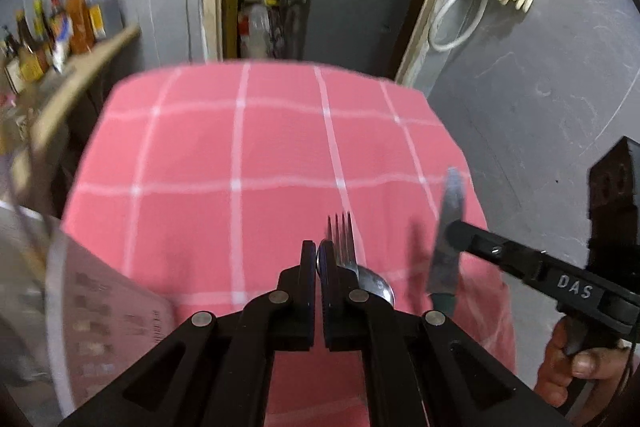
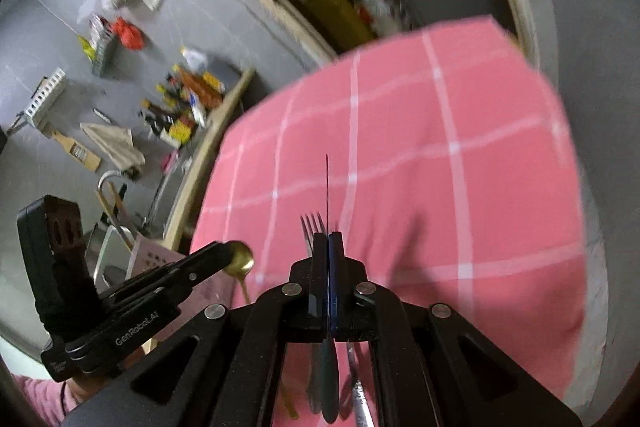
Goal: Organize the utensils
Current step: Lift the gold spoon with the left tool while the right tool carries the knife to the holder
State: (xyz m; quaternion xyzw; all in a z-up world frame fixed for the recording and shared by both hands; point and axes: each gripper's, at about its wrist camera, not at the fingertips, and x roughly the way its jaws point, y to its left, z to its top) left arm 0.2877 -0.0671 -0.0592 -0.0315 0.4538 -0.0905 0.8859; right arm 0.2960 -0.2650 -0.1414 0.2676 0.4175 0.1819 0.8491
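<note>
The desk (image 1: 240, 147) carries a pink cloth with a white grid, which serves as the reference surface.

Left tongs (image 1: 318, 267): clenched. In the right wrist view a gold spoon (image 2: 240, 259) sits at their tip, bowl forward, handle trailing down toward the cloth; they grasp it. In the left wrist view only a thin edge shows between the pads.

Right tongs (image 2: 329, 247): clenched on a knife (image 1: 450, 227). The blade projects beyond the tips, above the cloth's right part; the dark green handle trails behind the pads. In the right wrist view the blade appears edge-on as a thin line.

A fork (image 1: 342, 239) and a silver spoon (image 1: 376, 287) lie on the cloth just beside the left tongs, tines pointing toward the desk's far edge. The spoon bowl touches the fork's neck.

A hand (image 1: 576, 367) grips the right tool's handle, off the cloth's right edge.
</note>
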